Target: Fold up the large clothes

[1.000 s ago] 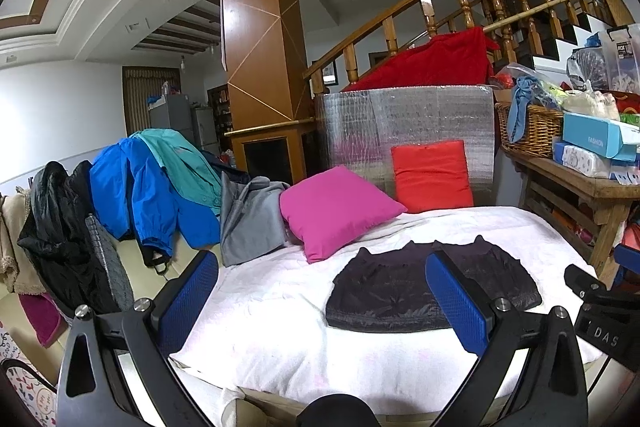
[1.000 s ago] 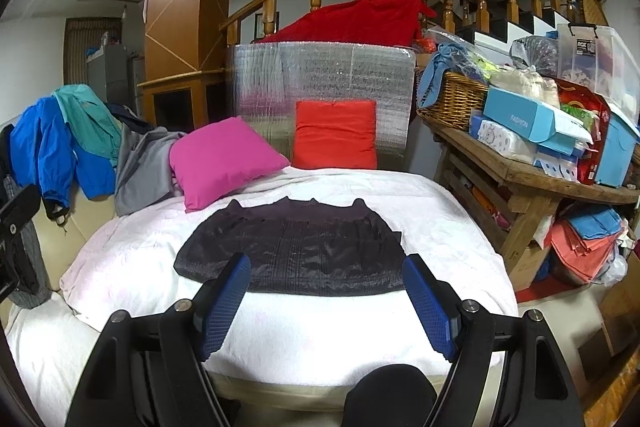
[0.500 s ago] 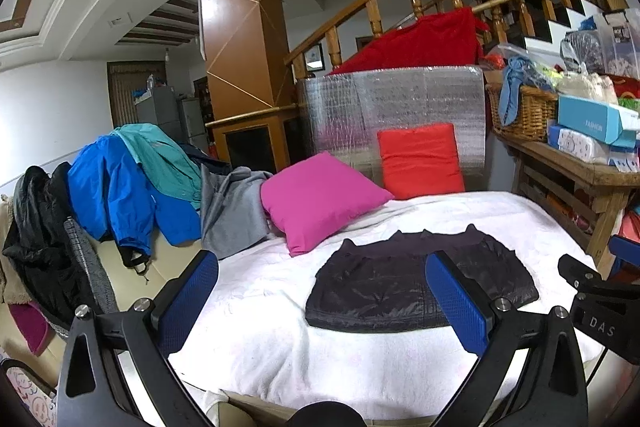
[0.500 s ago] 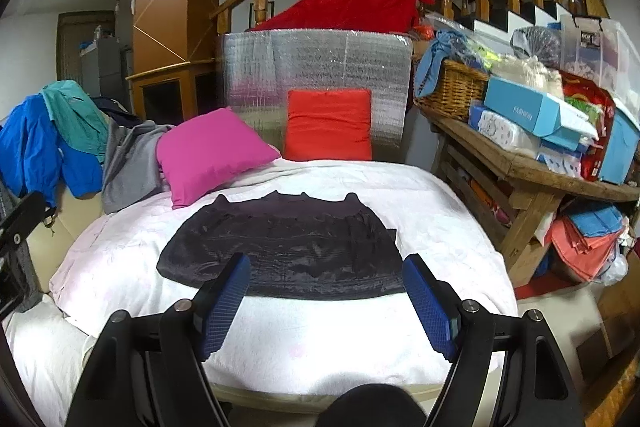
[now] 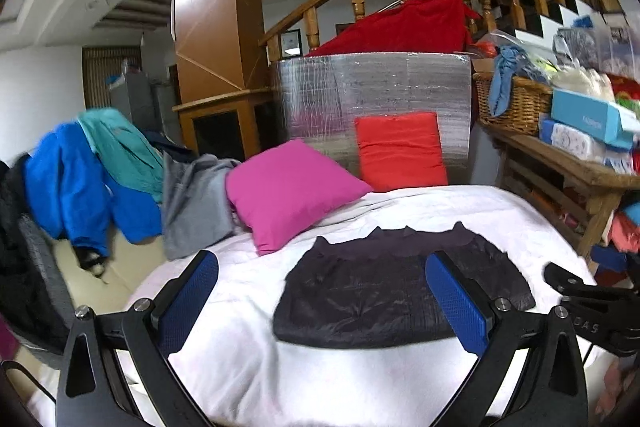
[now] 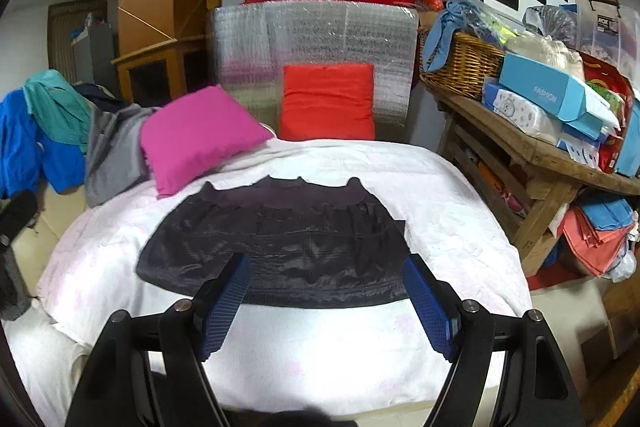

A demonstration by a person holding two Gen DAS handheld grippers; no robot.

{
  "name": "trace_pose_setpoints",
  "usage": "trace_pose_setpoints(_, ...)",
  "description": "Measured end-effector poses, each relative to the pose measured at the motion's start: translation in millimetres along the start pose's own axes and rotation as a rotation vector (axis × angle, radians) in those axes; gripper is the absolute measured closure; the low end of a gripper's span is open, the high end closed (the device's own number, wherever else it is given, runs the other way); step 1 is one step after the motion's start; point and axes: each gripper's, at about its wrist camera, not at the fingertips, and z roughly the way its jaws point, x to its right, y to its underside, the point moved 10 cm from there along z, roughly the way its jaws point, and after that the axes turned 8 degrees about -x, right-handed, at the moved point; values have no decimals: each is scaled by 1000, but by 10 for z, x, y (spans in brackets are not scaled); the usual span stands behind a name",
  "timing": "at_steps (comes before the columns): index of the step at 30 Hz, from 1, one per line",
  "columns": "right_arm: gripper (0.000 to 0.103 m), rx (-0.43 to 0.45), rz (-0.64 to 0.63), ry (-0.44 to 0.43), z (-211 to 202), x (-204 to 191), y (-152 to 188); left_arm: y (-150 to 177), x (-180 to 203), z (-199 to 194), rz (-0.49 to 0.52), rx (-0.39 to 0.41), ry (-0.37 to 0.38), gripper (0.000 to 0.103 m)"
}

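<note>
On the white bedcover [image 6: 460, 211] a dark garment [image 6: 280, 247] lies spread flat, its scalloped edge toward the pillows, a pink cushion [image 6: 196, 135] just beyond its far left corner and a red cushion [image 6: 328, 103] propped against the silver padded panel [image 6: 312, 31] behind. Both grippers are over the near edge of the bed, pointing forward and tilted down at the cloth. Right gripper [image 6: 326, 303]: 2 blue pads stand wide apart, framing the garment's near hem, nothing between them, nothing held. Left gripper [image 5: 320, 303]: jaws equally wide, empty, aimed at the garment's left half, its right pad overlapping the cloth in view; whether it touches I cannot tell. At the left view's right edge sits the other gripper's black frame. Jackets [image 5: 92, 179] drape over the sofa to the left; a cluttered wooden bench [image 6: 532, 147] stands right.
</note>
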Motion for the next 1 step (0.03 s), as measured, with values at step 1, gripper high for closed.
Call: trace_pose_setpoints(1, 22, -5, 18, 7, 136, 105, -30, -21, -79, 153, -23, -12, 3, 0)
